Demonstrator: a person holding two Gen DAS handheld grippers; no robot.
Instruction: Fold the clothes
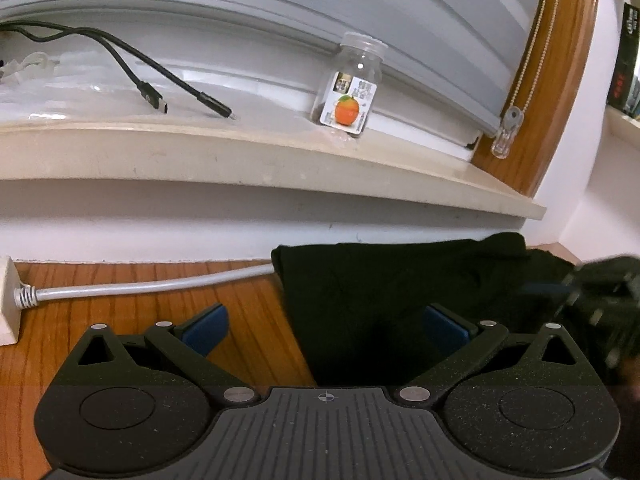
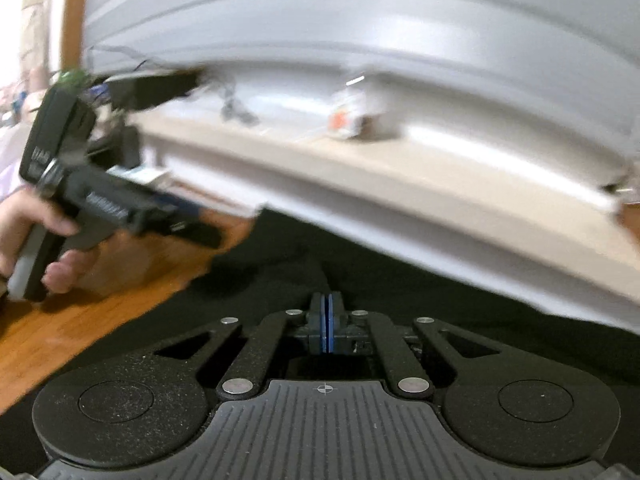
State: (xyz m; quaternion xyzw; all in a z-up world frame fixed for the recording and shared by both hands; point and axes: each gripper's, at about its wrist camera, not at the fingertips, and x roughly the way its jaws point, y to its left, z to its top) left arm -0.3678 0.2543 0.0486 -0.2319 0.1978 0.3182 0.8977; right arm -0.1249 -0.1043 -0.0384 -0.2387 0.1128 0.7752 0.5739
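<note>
Black garment (image 1: 380, 300) lay partly bunched on the wooden table (image 1: 140, 312), folding seemingly unfinished, left gripper (image 1: 324, 324) wide open and empty, right gripper (image 2: 327, 320) closed, holding nothing visible.

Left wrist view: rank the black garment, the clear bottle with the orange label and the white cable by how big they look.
1. Black garment, by far the largest.
2. White cable, long but thin.
3. Clear bottle, smallest, though it stands farther back on the sill, so its true size against the cable is unsure.
</note>
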